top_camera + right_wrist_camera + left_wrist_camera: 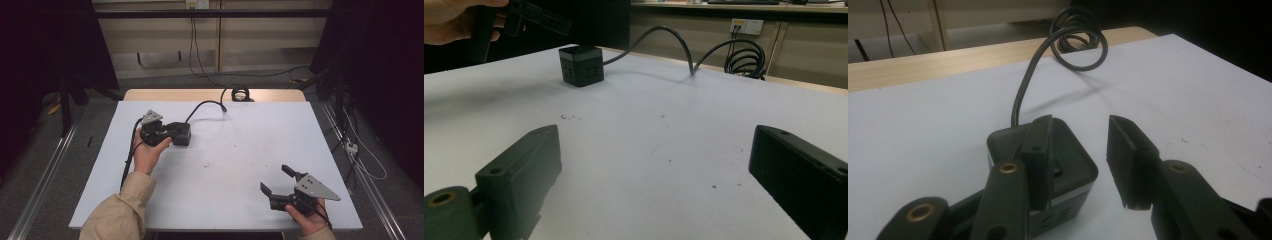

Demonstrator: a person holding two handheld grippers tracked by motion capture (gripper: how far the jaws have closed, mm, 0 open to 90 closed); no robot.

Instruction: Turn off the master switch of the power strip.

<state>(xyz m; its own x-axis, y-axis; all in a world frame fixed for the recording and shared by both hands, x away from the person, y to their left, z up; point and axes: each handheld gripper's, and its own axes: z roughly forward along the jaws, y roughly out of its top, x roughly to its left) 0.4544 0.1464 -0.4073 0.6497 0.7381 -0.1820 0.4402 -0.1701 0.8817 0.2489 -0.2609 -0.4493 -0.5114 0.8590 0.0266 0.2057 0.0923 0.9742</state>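
White sheeting is covering the counter [225,165] where the left tool [1080,150], jaws apart, is hanging over a black power cube [180,133] not yet gripped, while the right tool [278,179] is waiting wide open and empty near the front edge.

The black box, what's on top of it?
One finger of the left tongs sits over the black box; the other is beside it. The top under that finger is covered.
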